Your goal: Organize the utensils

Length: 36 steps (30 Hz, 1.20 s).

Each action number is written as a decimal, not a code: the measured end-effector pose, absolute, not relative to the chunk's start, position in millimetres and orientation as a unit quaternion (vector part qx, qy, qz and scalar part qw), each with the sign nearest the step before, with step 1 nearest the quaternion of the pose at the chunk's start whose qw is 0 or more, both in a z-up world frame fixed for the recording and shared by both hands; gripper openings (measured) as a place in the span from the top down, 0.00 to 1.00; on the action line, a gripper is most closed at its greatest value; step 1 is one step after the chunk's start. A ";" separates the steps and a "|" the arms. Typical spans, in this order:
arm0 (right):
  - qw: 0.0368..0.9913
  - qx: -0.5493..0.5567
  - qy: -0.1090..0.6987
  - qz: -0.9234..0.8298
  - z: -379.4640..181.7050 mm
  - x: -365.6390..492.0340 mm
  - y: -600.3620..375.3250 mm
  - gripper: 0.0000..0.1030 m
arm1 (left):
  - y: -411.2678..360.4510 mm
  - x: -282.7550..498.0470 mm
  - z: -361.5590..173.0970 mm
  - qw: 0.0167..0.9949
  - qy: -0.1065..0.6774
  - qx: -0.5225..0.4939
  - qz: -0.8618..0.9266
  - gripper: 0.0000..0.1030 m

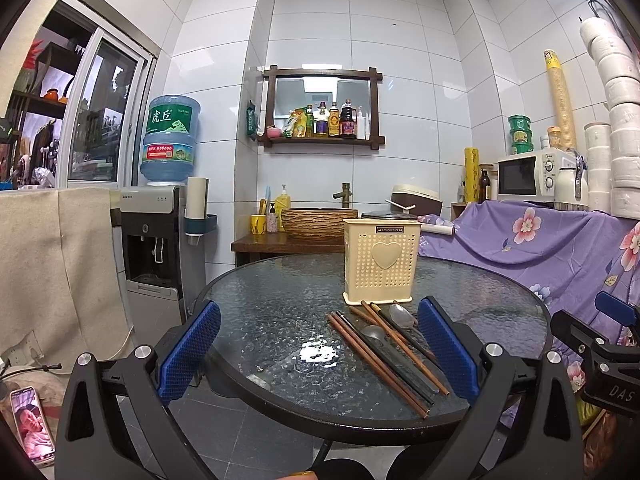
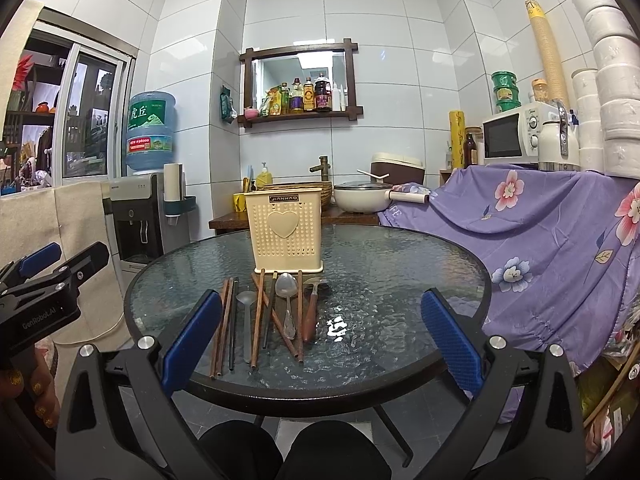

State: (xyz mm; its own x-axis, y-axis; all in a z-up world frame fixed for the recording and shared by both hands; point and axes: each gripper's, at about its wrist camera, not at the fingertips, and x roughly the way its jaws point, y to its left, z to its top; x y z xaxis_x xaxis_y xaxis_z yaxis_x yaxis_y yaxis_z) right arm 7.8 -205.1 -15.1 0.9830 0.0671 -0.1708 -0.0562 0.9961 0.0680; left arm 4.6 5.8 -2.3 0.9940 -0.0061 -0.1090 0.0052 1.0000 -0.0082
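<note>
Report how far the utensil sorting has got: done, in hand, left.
Done: nothing that shows. No handles stick out above the rim of the cream holder. In hand: nothing; the left claw and the right claw are both open and empty, held at the near edge of the glass table. Left: all of it. The chopsticks, the metal spoon and the wooden-handled spoon lie on the table in front of the holder.

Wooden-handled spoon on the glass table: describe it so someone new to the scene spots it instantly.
Start at the round glass table and find the cream perforated utensil holder with a heart on its front. Utensils lie in a row in front of it; the wooden-handled spoon is at the row's right end. Unlike the chopsticks and all-metal spoons beside it, it has a thick reddish-brown handle.
</note>
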 end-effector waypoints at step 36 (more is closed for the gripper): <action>0.951 -0.001 0.294 0.098 -30.4 127.7 -225.8 0.05 | 22.3 139.0 -15.7 0.955 0.294 0.009 -0.047 0.06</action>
